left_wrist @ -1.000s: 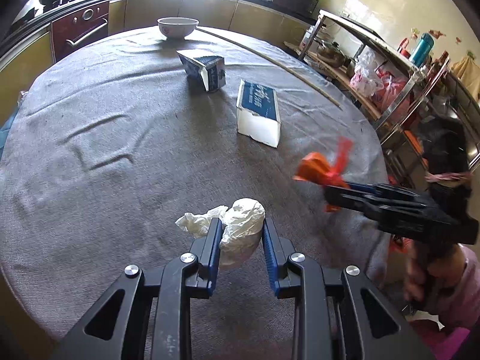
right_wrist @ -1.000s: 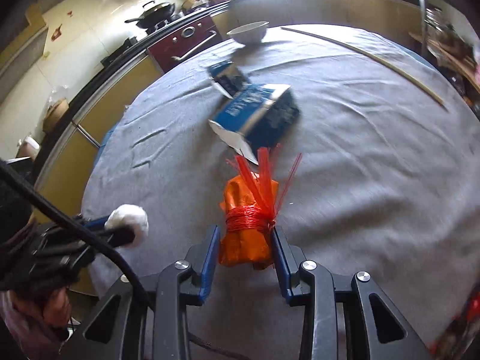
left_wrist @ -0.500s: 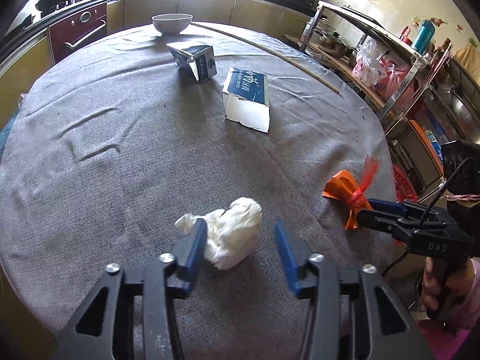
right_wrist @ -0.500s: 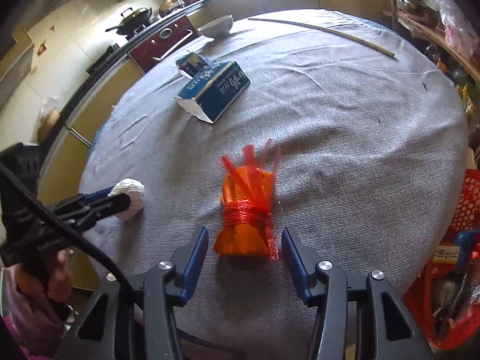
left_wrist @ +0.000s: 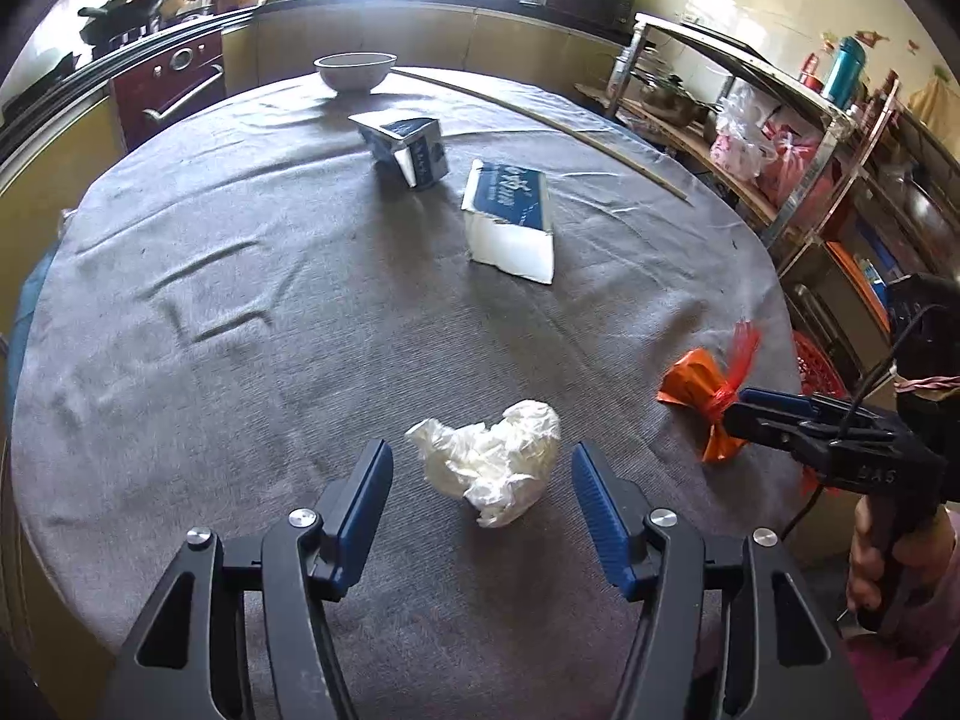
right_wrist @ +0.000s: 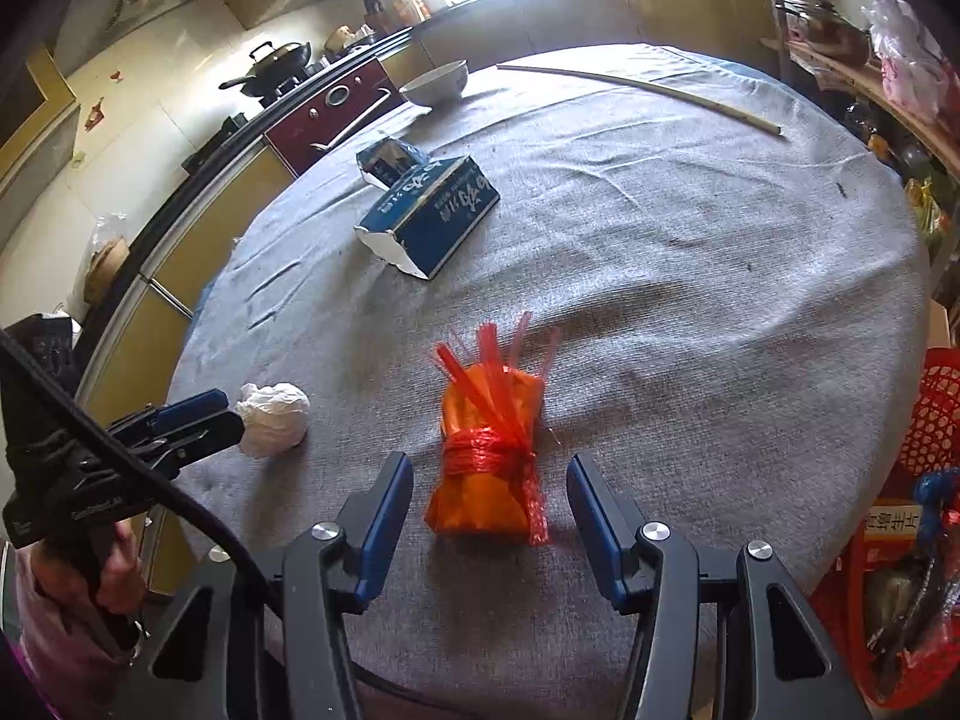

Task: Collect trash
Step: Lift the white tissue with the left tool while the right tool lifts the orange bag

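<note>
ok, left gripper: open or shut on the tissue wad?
Open. The left gripper has its jaws spread wide, clear gaps either side of the tissue wad, which lies on the tablecloth untouched.

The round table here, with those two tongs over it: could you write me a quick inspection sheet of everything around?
Surface: round table under a wrinkled grey cloth.
Job's things: crumpled white wad lying between the open left tongs, untouched; orange packet tied with red string lying between the open right tongs.
Clutter: large blue-and-white carton on its side, small opened carton behind it, white bowl, long thin stick at the far edge.
Grippers: both tongs wide open, holding nothing.
Cables: black cable running across the left handle.
Surroundings: kitchen counter, wok on stove, metal shelf rack, red basket beside the table.
</note>
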Tool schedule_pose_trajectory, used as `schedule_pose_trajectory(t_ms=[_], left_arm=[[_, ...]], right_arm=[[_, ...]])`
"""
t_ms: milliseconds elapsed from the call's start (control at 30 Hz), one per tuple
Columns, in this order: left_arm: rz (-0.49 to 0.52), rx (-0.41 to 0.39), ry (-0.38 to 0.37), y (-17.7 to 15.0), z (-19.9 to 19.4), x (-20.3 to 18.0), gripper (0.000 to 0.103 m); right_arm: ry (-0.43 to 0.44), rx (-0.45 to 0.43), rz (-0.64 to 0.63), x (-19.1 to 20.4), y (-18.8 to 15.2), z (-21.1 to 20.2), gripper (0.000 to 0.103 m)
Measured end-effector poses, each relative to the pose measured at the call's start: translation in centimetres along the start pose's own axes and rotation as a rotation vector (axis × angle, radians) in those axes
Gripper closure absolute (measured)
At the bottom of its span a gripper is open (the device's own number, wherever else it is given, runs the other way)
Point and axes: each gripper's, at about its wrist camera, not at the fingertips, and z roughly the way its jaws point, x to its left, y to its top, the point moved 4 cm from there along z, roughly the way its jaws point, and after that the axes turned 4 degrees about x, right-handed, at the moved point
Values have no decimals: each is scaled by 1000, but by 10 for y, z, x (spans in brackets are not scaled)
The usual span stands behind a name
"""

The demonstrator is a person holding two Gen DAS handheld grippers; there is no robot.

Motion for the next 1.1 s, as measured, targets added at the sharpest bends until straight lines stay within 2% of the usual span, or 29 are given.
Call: schedule_pose_trajectory(t_ms=[100,167,333,400,567,733,833,933,1100], left_arm=[[3,19,-16,1,9,0,37],[-8,30,-29,1,14,2,37],[-28,33,-88,0,21,6,37],[-30,23,-120,0,20,7,50],[-10,20,-171,1,23,4,62],[4,30,-173,2,22,3,65],[24,33,-141,3,20,0,66],[41,37,-127,4,18,-4,66],[57,3,-109,10,12,-7,66]], right_arm=[[-29,9,-9,1,1,8,47],[-42,9,-16,2,2,9,55],[-88,17,-37,5,2,11,56],[-106,20,-39,7,3,12,56],[-145,36,-36,10,6,15,57],[-187,42,-43,14,8,18,57],[-194,36,-36,16,9,19,58],[-190,40,-34,19,13,22,64],[-183,38,-63,25,15,25,66]])
